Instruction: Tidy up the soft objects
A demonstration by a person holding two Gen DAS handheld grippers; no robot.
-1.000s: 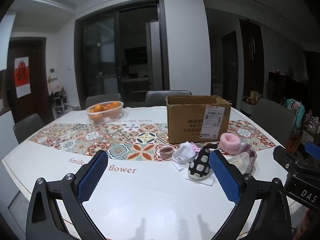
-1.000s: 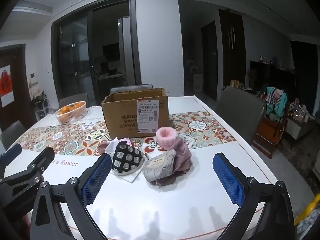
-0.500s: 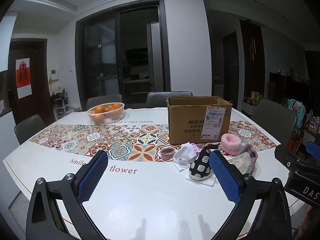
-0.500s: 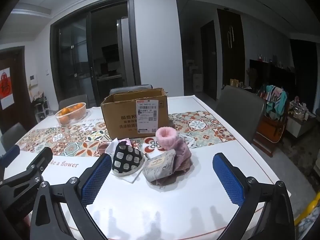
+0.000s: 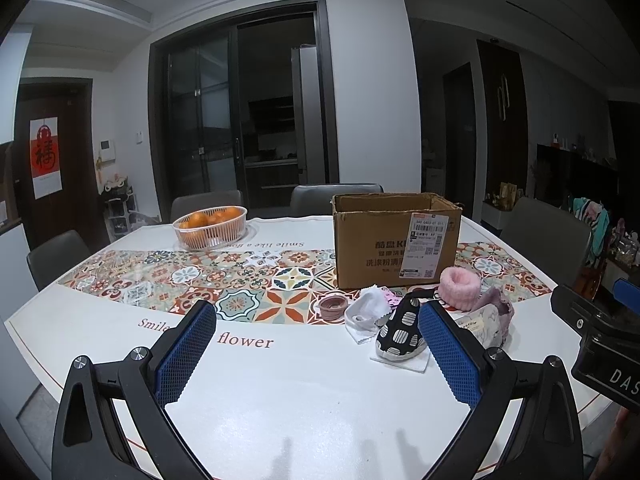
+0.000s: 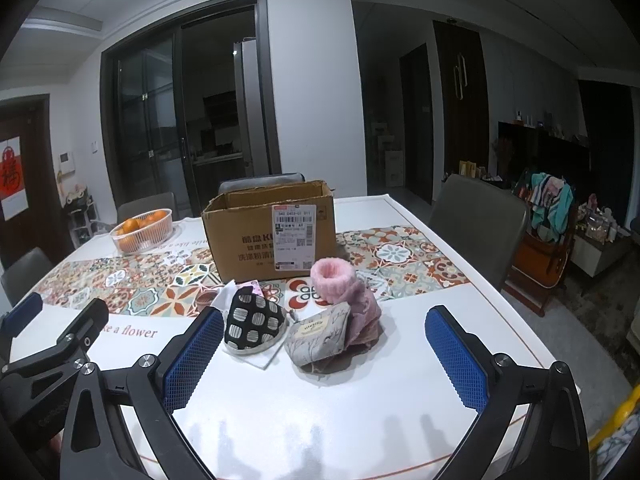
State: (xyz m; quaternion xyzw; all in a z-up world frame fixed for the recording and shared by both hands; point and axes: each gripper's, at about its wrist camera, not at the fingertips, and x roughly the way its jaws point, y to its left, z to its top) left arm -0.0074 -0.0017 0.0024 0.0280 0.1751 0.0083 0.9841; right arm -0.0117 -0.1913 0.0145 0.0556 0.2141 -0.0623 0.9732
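the table (image 5: 304, 408) top is smooth, glossy white, with a printed tile pattern across its middle, and the box (image 6: 244, 236) is matt brown cardboard with a white paper label (image 6: 294, 236). the pink cuff (image 6: 333, 280) looks fuzzy knit, the checked pouch (image 6: 254, 320) and grey pouch (image 6: 320, 334) are matt printed cloth, and the basket (image 5: 210, 226) is ribbed translucent plastic. both the left gripper (image 5: 316, 354) and right gripper (image 6: 334, 354) have matt black plastic frames, shiny metal screws and blue pads (image 6: 456, 360) with a rough diamond grid.

bare white table (image 6: 320, 408) up front, cardboard box (image 6: 268, 236) behind the soft pile (image 6: 320, 320)
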